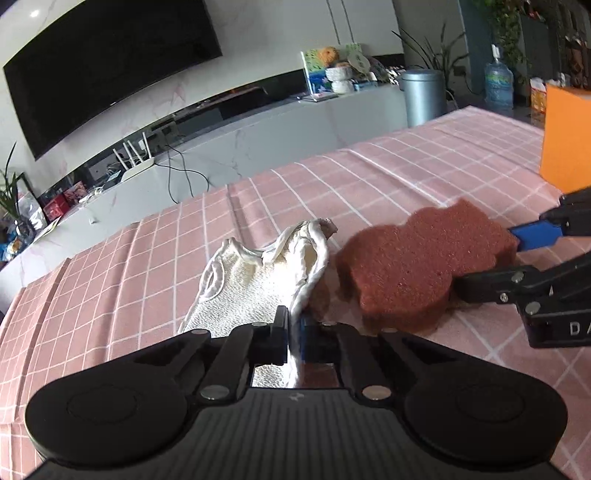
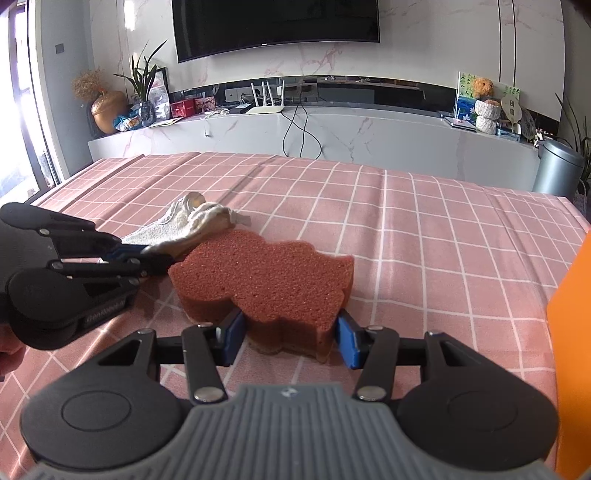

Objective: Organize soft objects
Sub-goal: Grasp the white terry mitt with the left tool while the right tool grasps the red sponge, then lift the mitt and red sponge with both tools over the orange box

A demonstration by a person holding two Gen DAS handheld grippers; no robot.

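A white terry cloth [image 1: 255,284] lies crumpled on the pink checked tablecloth [image 1: 147,258]. My left gripper [image 1: 294,325] is shut on the cloth's near edge. A reddish-brown wavy-edged sponge [image 1: 417,258] sits just right of the cloth, touching it. My right gripper [image 2: 291,334] is shut on the sponge [image 2: 269,280], its blue pads [image 2: 347,339] pressing both sides of the near end. In the right wrist view the cloth [image 2: 188,221] lies behind the sponge, with my left gripper [image 2: 155,254] coming in from the left.
An orange box [image 1: 567,136] stands at the table's right edge, also in the right wrist view [image 2: 570,332]. Beyond the table are a grey TV console [image 2: 332,129], a wall TV [image 2: 277,26] and a grey bin [image 2: 556,166].
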